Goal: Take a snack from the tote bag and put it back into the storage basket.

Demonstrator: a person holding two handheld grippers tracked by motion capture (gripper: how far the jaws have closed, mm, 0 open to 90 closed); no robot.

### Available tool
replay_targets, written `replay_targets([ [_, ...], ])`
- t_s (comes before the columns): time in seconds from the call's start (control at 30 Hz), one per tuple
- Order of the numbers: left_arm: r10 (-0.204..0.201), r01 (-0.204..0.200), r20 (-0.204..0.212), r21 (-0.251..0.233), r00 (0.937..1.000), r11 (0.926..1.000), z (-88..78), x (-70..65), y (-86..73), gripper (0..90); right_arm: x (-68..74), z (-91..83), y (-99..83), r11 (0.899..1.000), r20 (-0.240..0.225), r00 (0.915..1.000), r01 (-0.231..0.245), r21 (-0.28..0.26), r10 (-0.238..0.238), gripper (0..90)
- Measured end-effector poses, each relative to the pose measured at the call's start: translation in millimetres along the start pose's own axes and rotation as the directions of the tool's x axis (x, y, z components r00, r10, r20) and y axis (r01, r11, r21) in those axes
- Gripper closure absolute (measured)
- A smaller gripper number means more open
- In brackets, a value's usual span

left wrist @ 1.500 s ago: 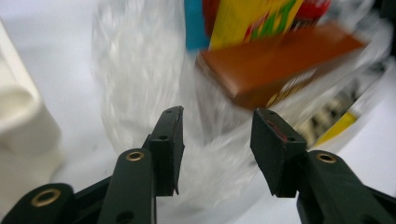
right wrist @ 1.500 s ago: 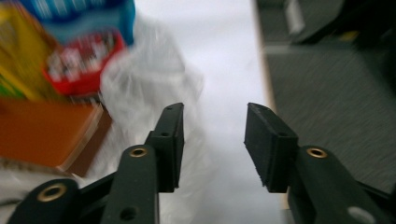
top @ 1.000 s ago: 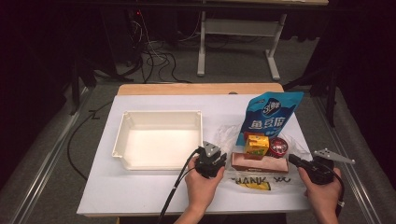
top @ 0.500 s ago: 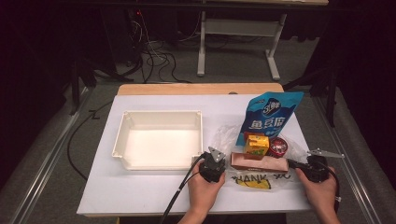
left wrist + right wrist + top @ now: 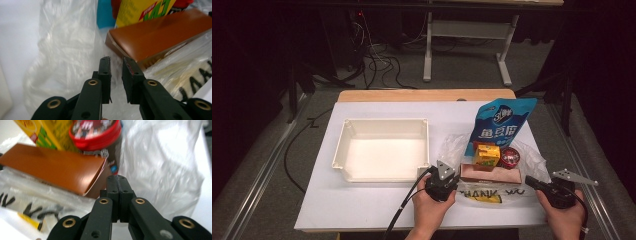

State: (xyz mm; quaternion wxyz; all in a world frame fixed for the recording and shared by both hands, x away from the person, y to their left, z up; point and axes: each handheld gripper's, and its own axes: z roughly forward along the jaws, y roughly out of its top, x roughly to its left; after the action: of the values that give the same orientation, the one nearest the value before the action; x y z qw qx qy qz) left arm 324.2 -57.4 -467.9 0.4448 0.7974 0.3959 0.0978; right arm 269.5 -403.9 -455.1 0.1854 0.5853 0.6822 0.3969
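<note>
Left gripper view puts the left gripper (image 5: pixel 116 65) over the clear plastic bag (image 5: pixel 65 62), just beside the near corner of the brown box (image 5: pixel 160 32). Its jaws stand a narrow gap apart and have just been opening; film lies under and between them, but I cannot tell whether the pads pinch it. In the right gripper view the right gripper (image 5: pixel 118 181) has its jaws pressed together at the other end of the brown box, below the red-lidded tub (image 5: pixel 96 135); whether any film is caught between them I cannot tell.

Risks, as I judge them: the film is thin and slippery, so a grab beside the box may slip off or tear. A pull on the bag could drag the box and tip the yellow carton (image 5: pixel 486 155) and the tub behind it, or topple the blue pouch (image 5: pixel 501 125) leaning behind them. The white tray (image 5: pixel 384 150) sits left of the box, apart from it.

Against the earlier high view, the right gripper now sits nearer the right end of the brown box, and the left hand has hardly shifted.
</note>
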Motion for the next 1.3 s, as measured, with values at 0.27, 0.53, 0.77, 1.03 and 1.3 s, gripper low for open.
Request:
replay_targets([
  [0.27,0.035,-0.035,-0.004,0.065,0.9994,0.9973,16.0,0.0,-7.4,85.9,1.1,14.3,-4.3,0.996,-0.008,0.9999,0.008,0.087,-0.007,90.0],
  [0.53,0.030,-0.030,-0.003,0.065,0.9995,0.9975,16.3,1.0,-7.8,88.8,-6.0,17.8,-8.5,0.992,-0.026,0.9997,0.003,0.127,0.000,90.0],
  [0.77,0.043,-0.042,-0.012,0.062,0.9990,0.9972,16.3,-0.6,-8.3,88.6,-9.5,2.7,-0.1,0.997,-0.075,0.9949,0.070,0.040,-0.067,75.9],
  [1.03,0.029,-0.029,-0.001,0.061,0.9996,0.9977,16.1,1.2,-8.2,88.4,-4.7,-18.0,12.8,0.970,-0.168,0.9556,0.232,-0.077,-0.242,67.0],
  [1.3,0.057,-0.057,-0.010,0.001,0.9983,0.9984,-5.4,-0.5,-1.6,78.3,9.0,-16.6,12.4,0.949,-0.186,0.9302,0.308,-0.073,-0.316,69.6],
])
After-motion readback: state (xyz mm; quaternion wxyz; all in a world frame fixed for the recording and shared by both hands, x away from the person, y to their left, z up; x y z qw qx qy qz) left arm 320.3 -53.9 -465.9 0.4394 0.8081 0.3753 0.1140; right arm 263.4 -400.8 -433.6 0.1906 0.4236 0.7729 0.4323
